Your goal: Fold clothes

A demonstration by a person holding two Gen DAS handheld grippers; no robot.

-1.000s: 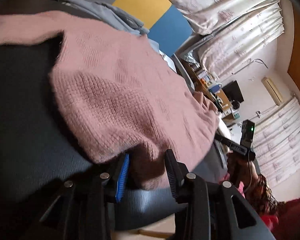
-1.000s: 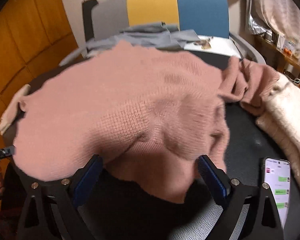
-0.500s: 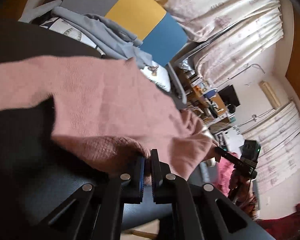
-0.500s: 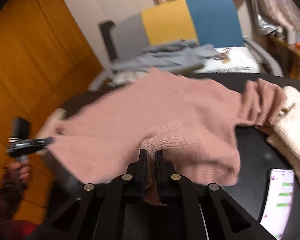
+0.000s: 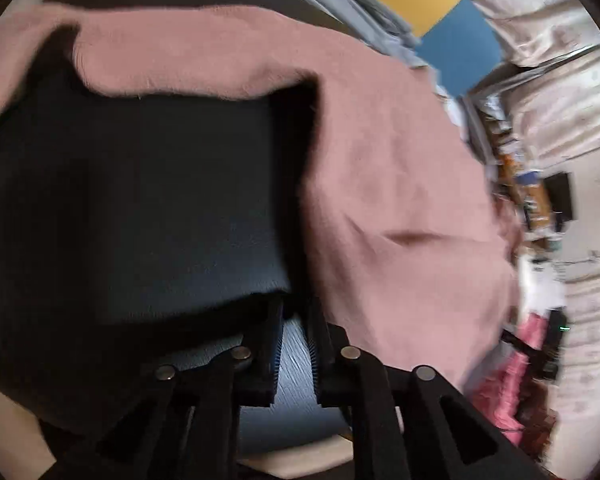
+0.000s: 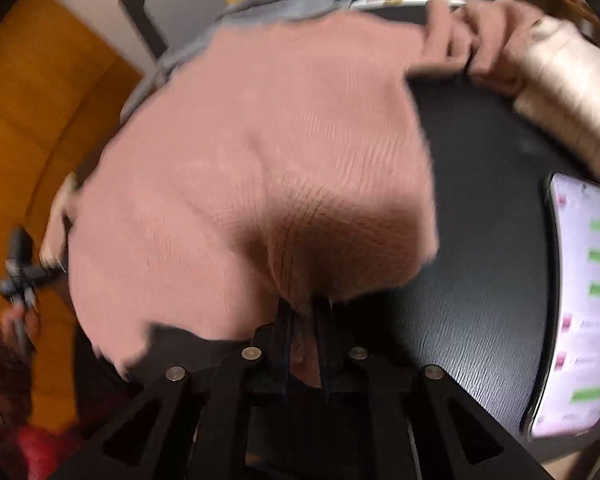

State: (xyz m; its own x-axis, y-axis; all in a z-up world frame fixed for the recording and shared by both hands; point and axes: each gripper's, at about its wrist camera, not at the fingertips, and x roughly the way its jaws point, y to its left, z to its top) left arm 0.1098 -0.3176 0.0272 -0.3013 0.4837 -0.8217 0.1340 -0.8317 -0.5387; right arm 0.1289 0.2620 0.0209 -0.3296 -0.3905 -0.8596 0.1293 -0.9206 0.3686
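A pink knit sweater (image 6: 268, 152) lies over a dark round table (image 6: 476, 240). My right gripper (image 6: 303, 312) is shut on the sweater's near hem, and the cloth bunches up at the jaws. In the left wrist view the sweater (image 5: 400, 184) hangs to the right, with a sleeve stretching across the top left. My left gripper (image 5: 296, 320) has its jaws a narrow gap apart, with bare table between them and the sweater's edge beside the right finger. The view is blurred, so its grip is unclear.
A lit phone (image 6: 576, 300) lies on the table at the right. A cream garment (image 6: 572, 92) lies at the far right edge. Grey clothes (image 6: 284, 4) lie on a chair with yellow and blue panels (image 5: 432, 4) behind the table.
Both grippers closed on the sweater's hem half a second ago. Both have since moved with the cloth. The left jaws now stand slightly apart, with the sweater shifted to the right.
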